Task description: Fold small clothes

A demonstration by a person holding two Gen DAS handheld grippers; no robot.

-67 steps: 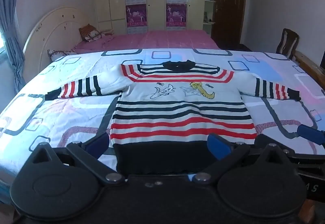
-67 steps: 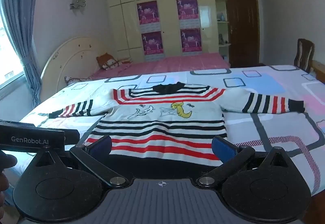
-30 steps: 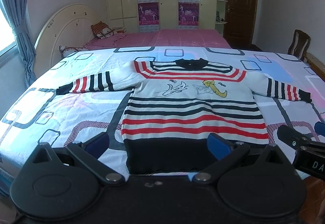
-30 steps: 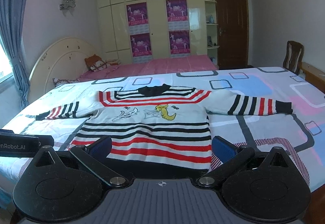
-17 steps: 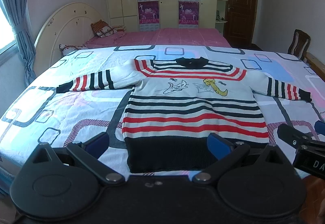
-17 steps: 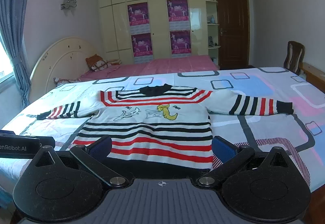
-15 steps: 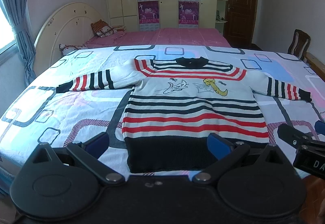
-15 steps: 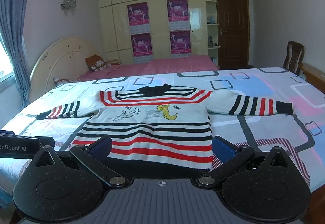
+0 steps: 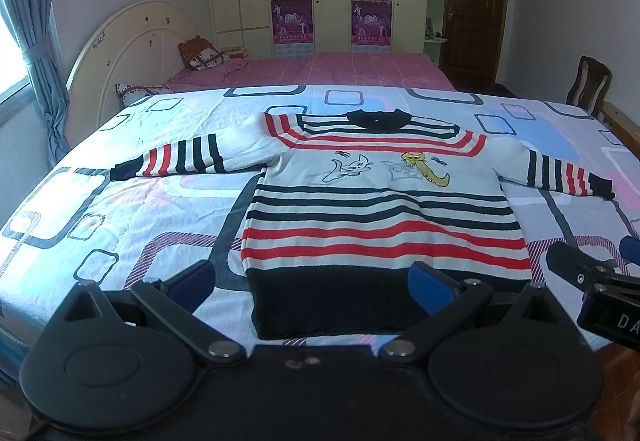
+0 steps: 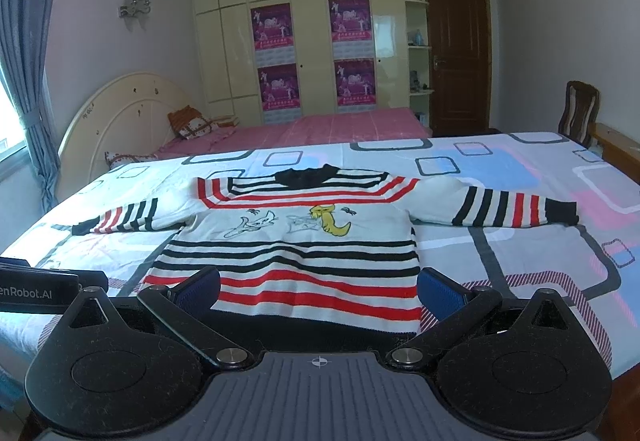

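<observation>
A striped sweater (image 9: 380,209) lies flat, sleeves spread, on a patterned bed (image 9: 120,209). The left gripper (image 9: 312,281) and right gripper (image 10: 318,291) hover at its hem, jaws wide apart and empty.

Patterned bedsheet (image 9: 120,177), pink bed (image 9: 320,71) behind, wardrobe w/ posters (image 10: 276,29), chair (image 10: 578,109)

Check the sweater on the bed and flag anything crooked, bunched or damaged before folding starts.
Nothing stands out. The striped sweater lies flat and face up on the bedspread, both sleeves spread out to the sides and the hem toward the camera. No bunching or damage shows. Both the left gripper and right gripper have open jaws and hold nothing.
</observation>
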